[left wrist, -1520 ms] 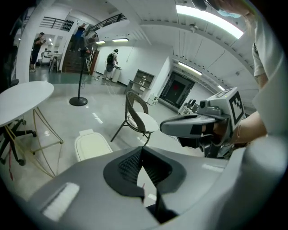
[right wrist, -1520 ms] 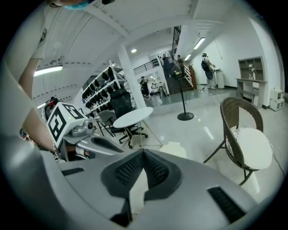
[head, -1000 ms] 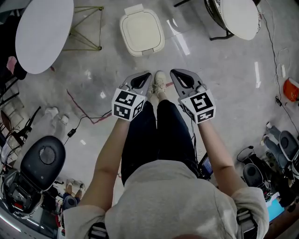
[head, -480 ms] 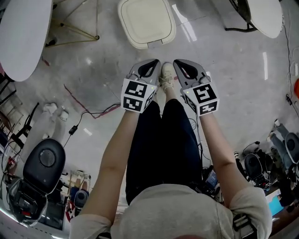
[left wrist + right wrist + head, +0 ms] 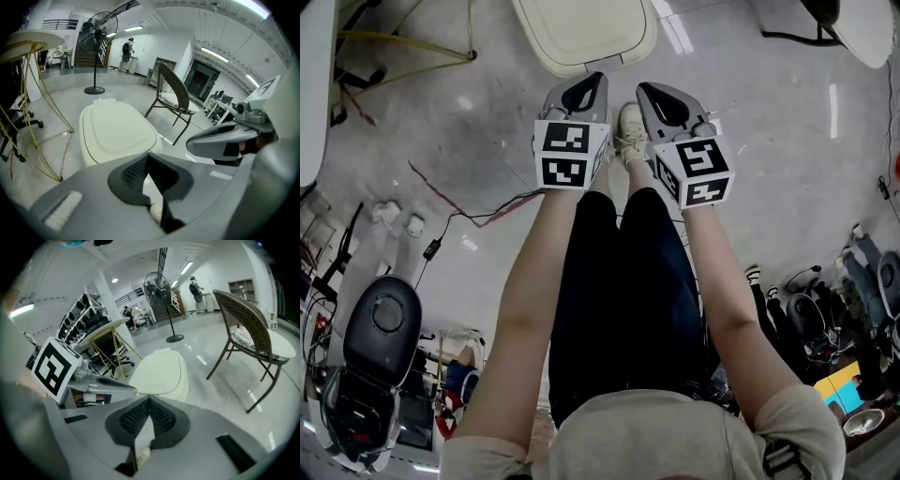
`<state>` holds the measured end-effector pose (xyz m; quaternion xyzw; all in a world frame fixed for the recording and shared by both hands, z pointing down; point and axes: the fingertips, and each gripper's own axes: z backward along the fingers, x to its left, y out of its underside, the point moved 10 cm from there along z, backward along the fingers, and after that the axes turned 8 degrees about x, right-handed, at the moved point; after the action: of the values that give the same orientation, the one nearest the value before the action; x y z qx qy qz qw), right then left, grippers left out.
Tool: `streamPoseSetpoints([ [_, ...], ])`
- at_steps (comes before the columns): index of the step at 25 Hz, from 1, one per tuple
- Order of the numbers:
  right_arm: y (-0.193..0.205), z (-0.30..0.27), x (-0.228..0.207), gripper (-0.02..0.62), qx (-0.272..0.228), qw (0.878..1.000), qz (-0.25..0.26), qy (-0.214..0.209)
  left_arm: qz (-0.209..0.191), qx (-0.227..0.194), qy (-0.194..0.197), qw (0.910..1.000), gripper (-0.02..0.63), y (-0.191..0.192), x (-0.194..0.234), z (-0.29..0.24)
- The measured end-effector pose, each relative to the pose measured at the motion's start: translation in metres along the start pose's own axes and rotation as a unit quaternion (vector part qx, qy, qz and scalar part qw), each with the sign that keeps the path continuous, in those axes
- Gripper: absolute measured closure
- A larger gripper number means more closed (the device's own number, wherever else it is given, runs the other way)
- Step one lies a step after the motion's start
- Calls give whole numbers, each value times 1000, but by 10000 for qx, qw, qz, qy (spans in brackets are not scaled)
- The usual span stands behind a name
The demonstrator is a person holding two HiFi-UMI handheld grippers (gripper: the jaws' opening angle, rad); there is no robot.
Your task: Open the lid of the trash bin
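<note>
The trash bin [image 5: 581, 33] is cream-white with a rounded square lid that lies flat and closed; it stands on the floor at the top of the head view, partly cut off. My left gripper [image 5: 587, 90] and right gripper [image 5: 658, 96] are held side by side just short of the bin's near edge, both shut and holding nothing. In the left gripper view the bin [image 5: 117, 129] lies straight beyond the left gripper [image 5: 148, 155]. In the right gripper view the bin [image 5: 161, 371] sits beyond the right gripper [image 5: 149, 400]. Neither gripper touches the bin.
The person's shoe [image 5: 630, 127] is between the grippers. A yellow wire table frame [image 5: 403, 42] stands left of the bin, a wicker chair [image 5: 176, 98] to its right. A red cable [image 5: 459, 202] and a black stool [image 5: 384, 319] are at the left.
The person has stepped toward the bin. Both grippers have moved forward and now sit close to its near edge. Their jaws stay shut.
</note>
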<state>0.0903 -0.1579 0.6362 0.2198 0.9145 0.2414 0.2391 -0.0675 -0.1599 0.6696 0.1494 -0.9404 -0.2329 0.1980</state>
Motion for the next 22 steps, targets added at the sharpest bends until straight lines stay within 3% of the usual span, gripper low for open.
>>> streamPoseSetpoints([
  [9,10,-11,-13,598,118,9998,-141,-5,-14,127,-354,9993,597,0,7,-24],
  [17,13,-9,-25,598,250,9995,-193,90,-365,391,-461,9975,597,-6,3,-33],
  [22,12,-1,-26,598,277,9992,-252,161,-290,581,-339,9973,597,-11,3,-32],
])
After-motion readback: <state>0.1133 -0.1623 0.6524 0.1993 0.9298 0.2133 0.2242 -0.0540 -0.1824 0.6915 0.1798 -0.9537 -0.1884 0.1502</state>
